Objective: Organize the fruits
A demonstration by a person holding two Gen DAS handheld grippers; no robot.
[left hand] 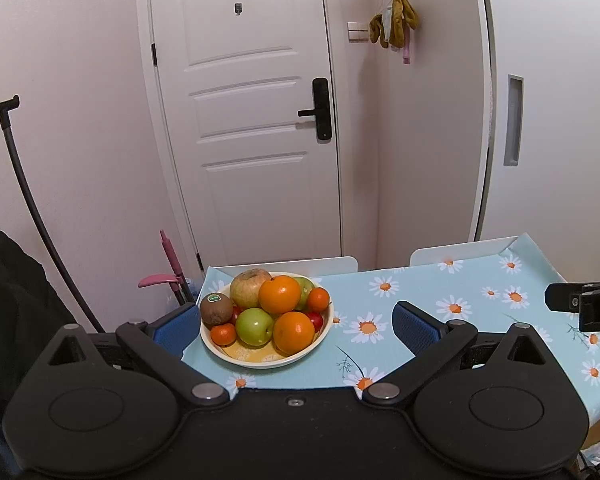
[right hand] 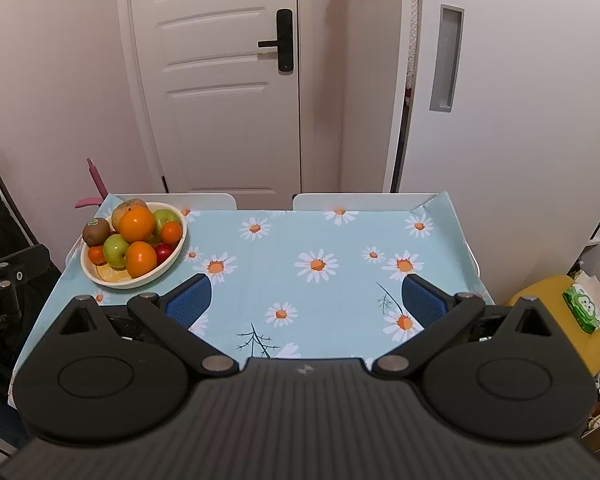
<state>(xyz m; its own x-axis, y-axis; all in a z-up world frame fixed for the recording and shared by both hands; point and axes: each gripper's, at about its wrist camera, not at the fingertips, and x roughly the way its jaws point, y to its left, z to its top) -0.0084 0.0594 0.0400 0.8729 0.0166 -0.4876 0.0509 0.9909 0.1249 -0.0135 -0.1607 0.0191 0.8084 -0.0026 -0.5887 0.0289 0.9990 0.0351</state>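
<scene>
1. Fruits [left hand: 266, 314] sit piled in a cream bowl [left hand: 220, 350] on the far left corner of the table [right hand: 340, 240].
2. Two big oranges [left hand: 280, 294], a green apple [left hand: 255, 326], a brown kiwi [left hand: 216, 309] with a green sticker, a yellow-red apple [left hand: 249, 286] and small tangerines [left hand: 223, 334] are touching each other in the pile.
3. Something small and red [left hand: 315, 319] peeks out low on the right side of the pile.
4. A blue cloth with white daisies [right hand: 316, 266] covers the table.
5. The left gripper [left hand: 296, 324] is spread wide and holds nothing. The bowl shows between its blue fingers [left hand: 416, 328].
6. The right gripper [right hand: 306, 300] is also spread wide and empty. It hangs over the bare cloth, well apart from the bowl.
7. A white door [left hand: 252, 120] stands behind the table.
</scene>
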